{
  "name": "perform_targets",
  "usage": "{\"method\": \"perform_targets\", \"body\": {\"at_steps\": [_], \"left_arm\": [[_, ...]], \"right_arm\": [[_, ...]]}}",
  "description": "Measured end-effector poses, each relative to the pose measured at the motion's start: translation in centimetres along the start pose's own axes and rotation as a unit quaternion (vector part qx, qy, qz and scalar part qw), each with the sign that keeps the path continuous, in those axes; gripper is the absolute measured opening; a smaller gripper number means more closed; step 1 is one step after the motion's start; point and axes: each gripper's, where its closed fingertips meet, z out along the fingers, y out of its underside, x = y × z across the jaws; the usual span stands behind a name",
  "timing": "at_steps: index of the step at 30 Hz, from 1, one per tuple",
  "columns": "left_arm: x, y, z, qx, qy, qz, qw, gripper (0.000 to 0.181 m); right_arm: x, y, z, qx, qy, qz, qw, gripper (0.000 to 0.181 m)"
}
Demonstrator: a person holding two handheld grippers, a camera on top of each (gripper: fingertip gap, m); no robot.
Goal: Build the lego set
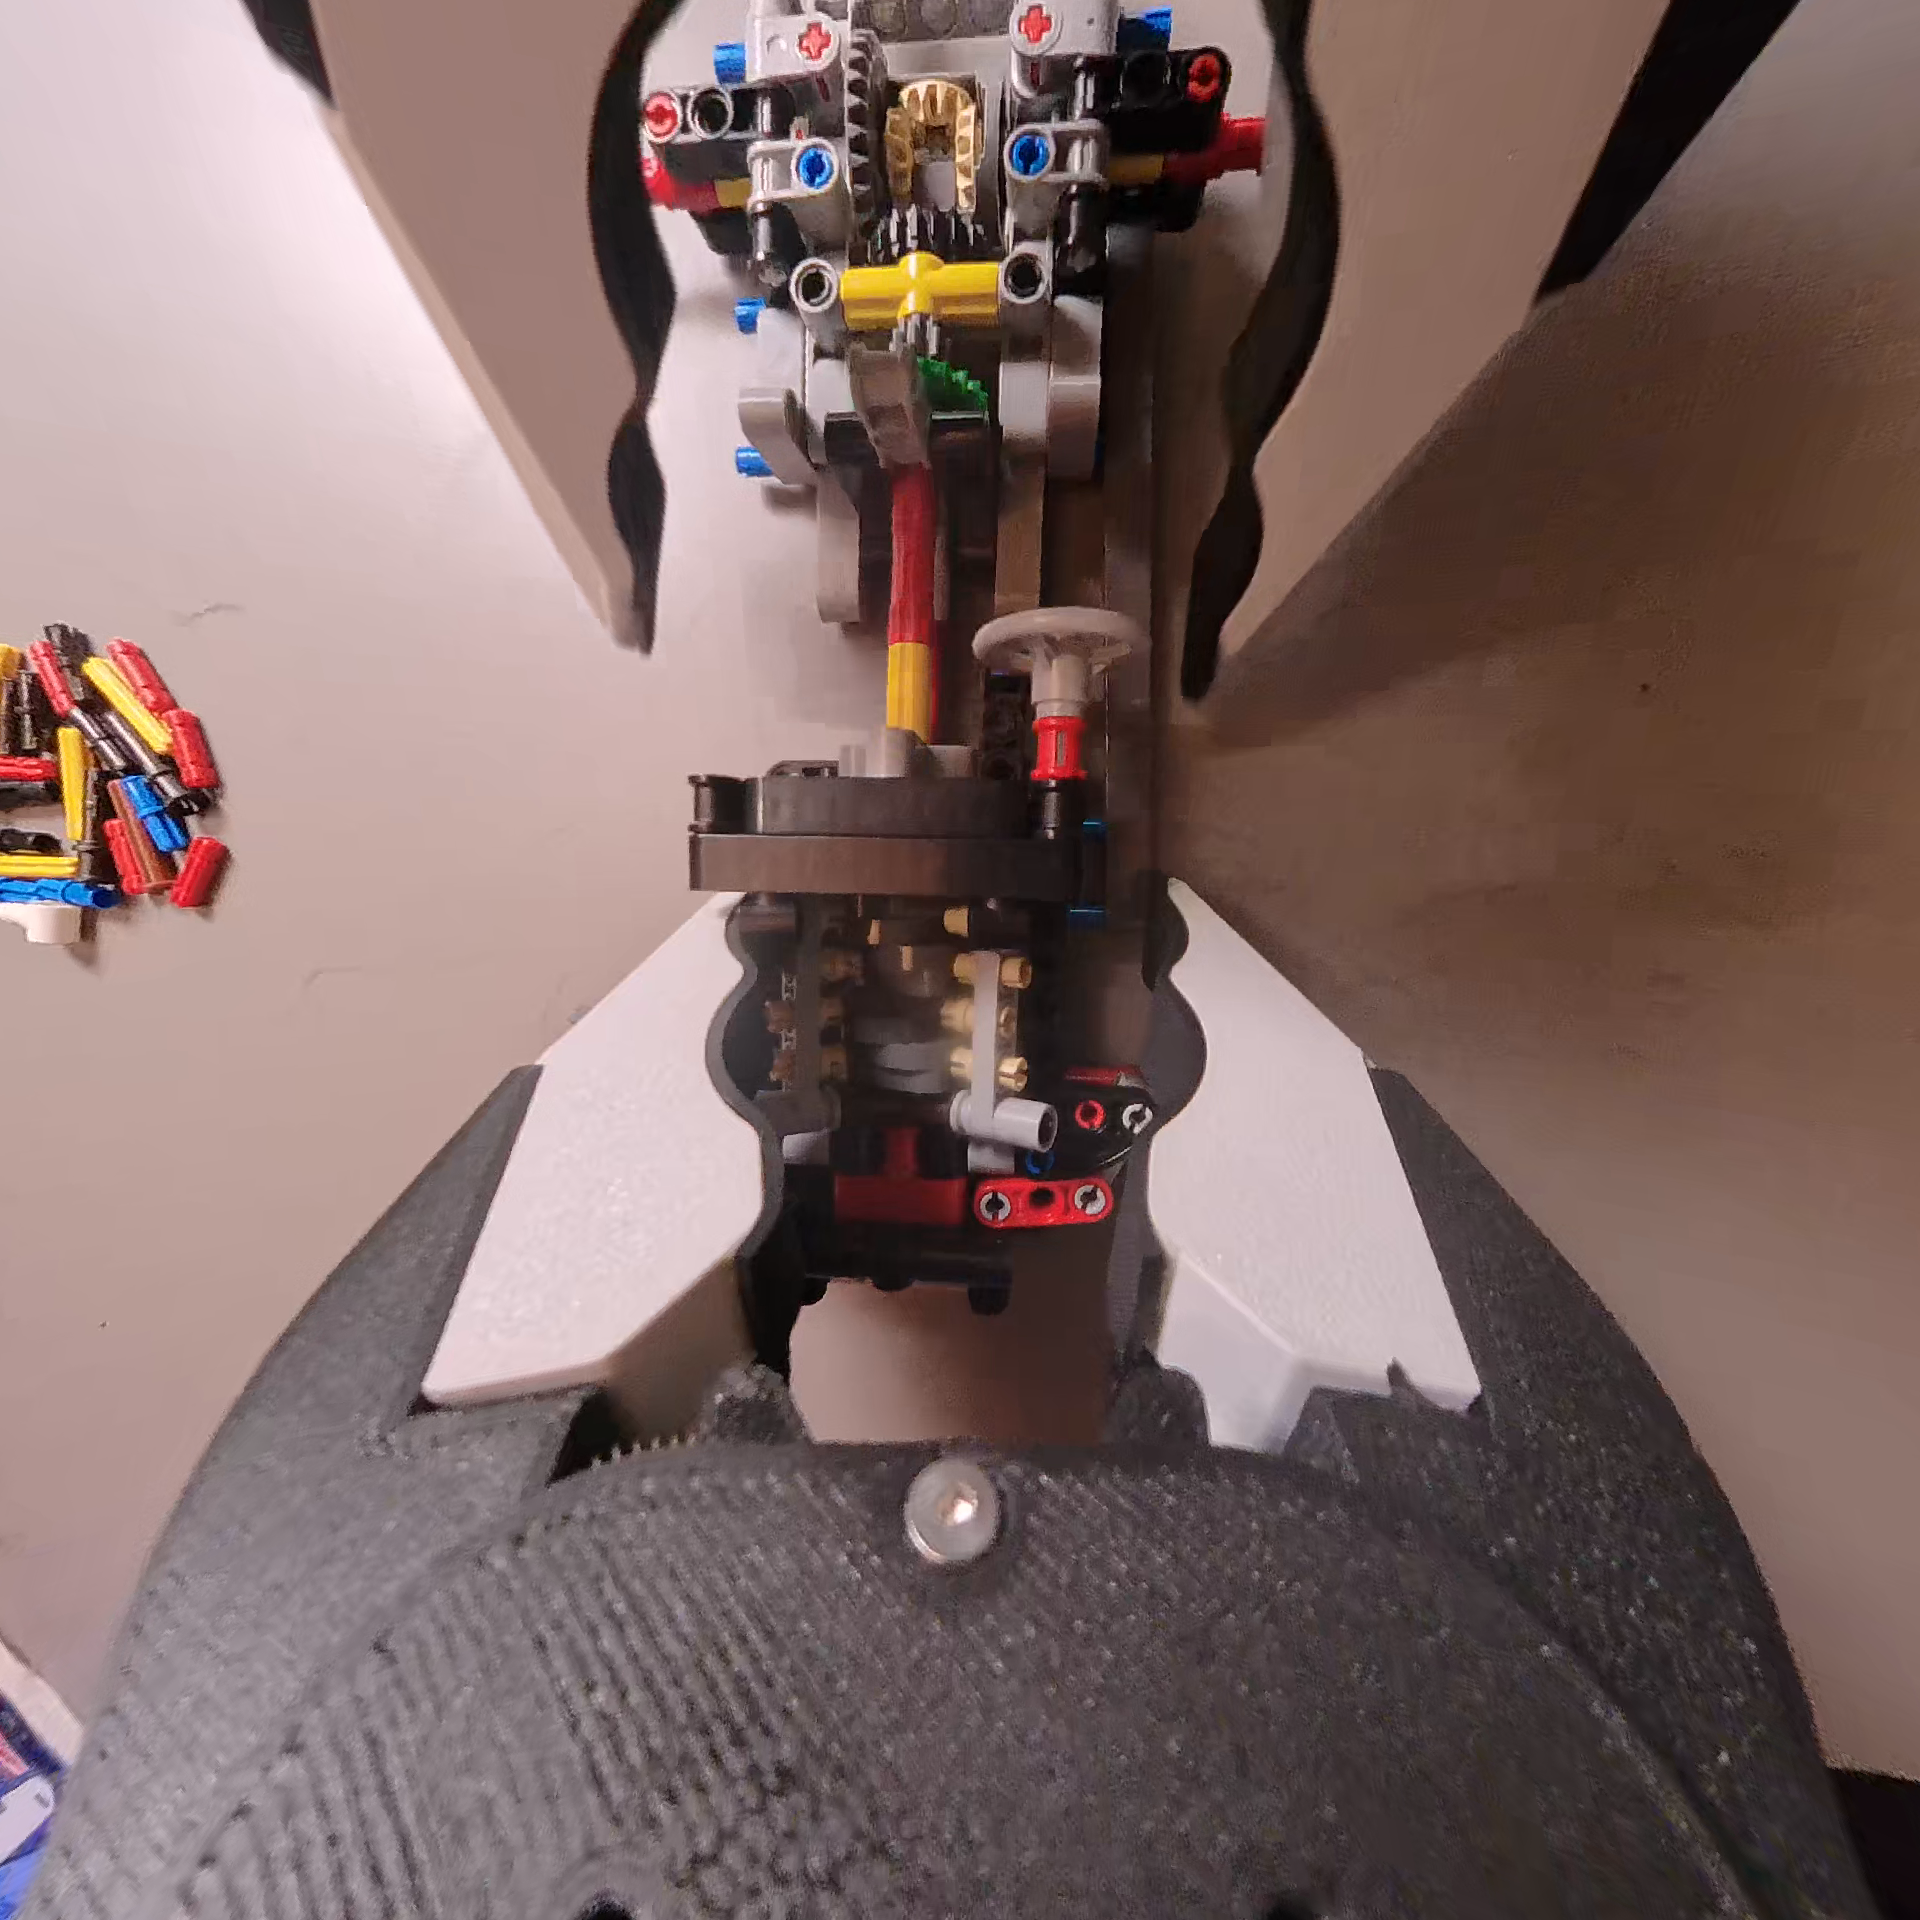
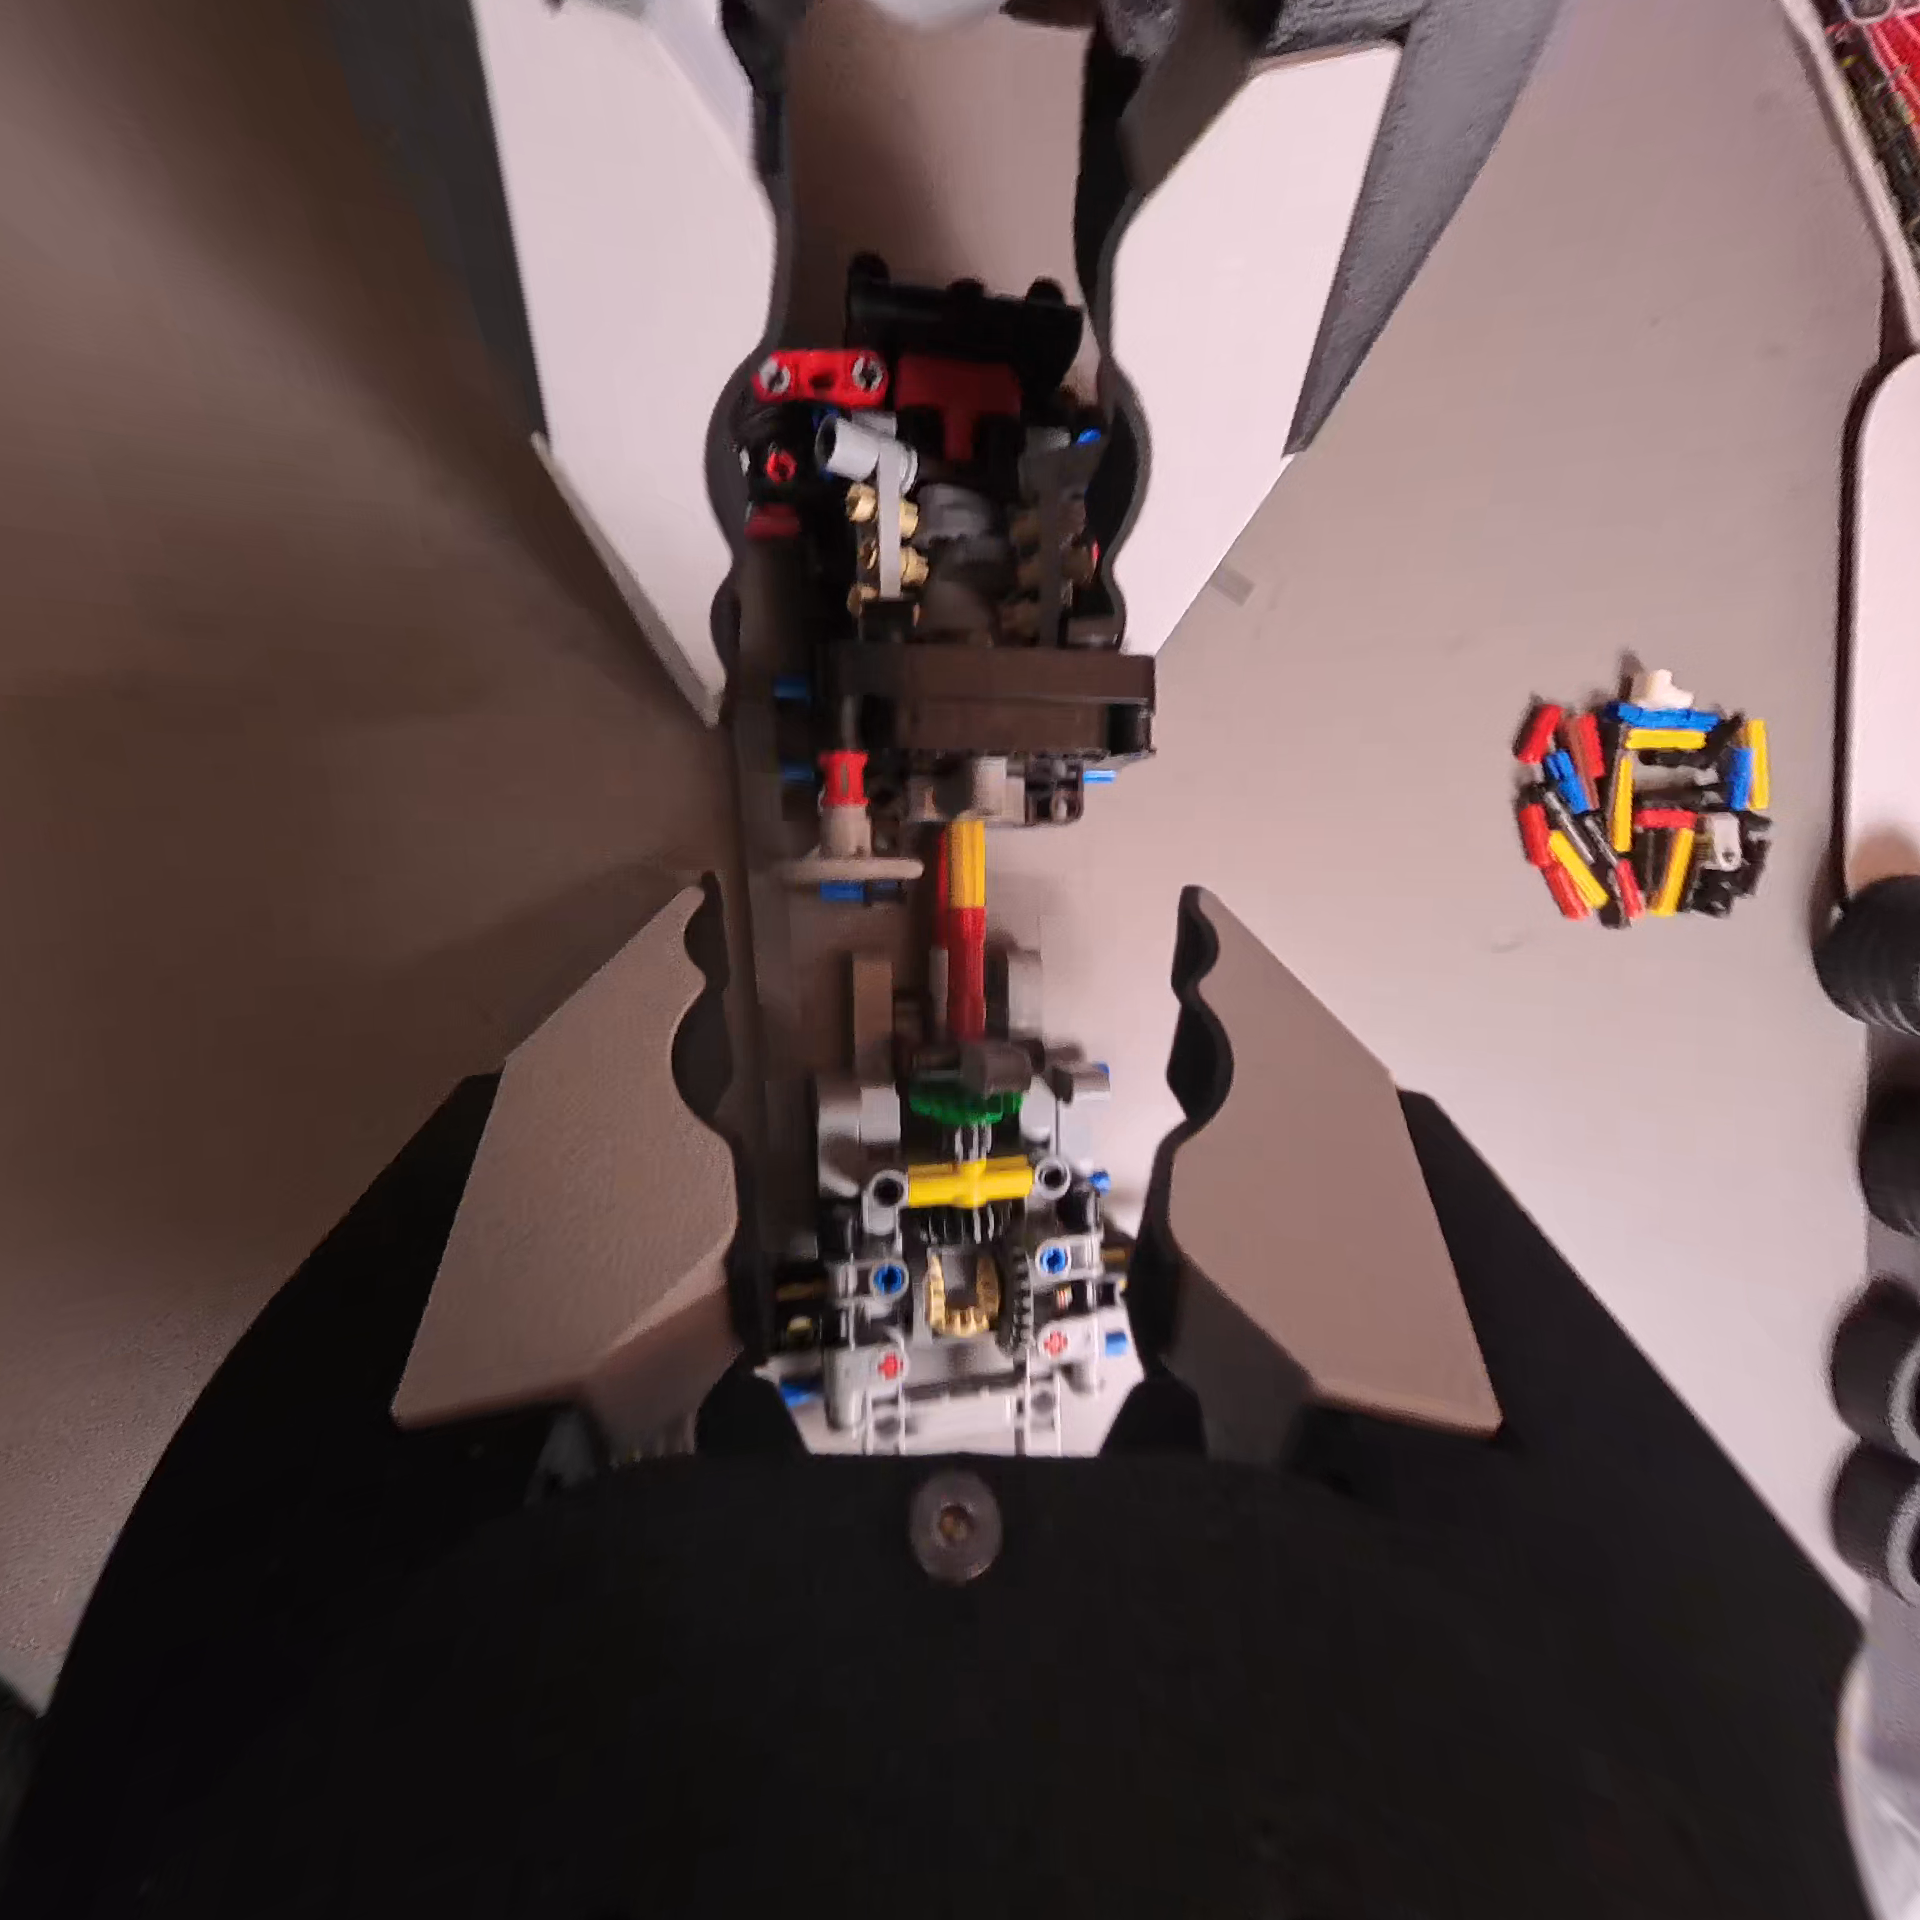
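Note:
A long Lego Technic chassis (image 1: 883, 831) lies lengthwise between both grippers over the pale table (image 1: 364, 1039). It has a red and yellow axle, a grey steering wheel, an engine block at one end and a tan-geared differential at the other. My left gripper (image 1: 945, 904) is shut on the engine end, pads pressed against its sides. My right gripper (image 2: 948, 894) is shut on the differential end of the chassis (image 2: 997, 696). Each gripper also shows at the top of the other's view: the right one (image 1: 914, 660), the left one (image 2: 935, 686).
A pile of loose red, yellow, blue and black pins (image 1: 104, 769) lies on the table, also in the right wrist view (image 2: 1642, 810). Several black tyres (image 2: 1881, 1143) stand along the right edge, beside a white tray (image 2: 1886, 623) and a printed booklet (image 2: 1881, 104). The grippers' ends are close to 4 centimetres from one another.

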Motion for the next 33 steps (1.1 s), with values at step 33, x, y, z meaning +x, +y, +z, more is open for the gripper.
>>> {"method": "perform_targets", "body": {"at_steps": [33], "left_arm": [[0.4,0.6,-0.5,0.043,-0.024,0.021,0.999,0.07]], "right_arm": [[-1.5,-1.4,3.1,0.042,-0.104,-0.015,0.994,0.07]]}}
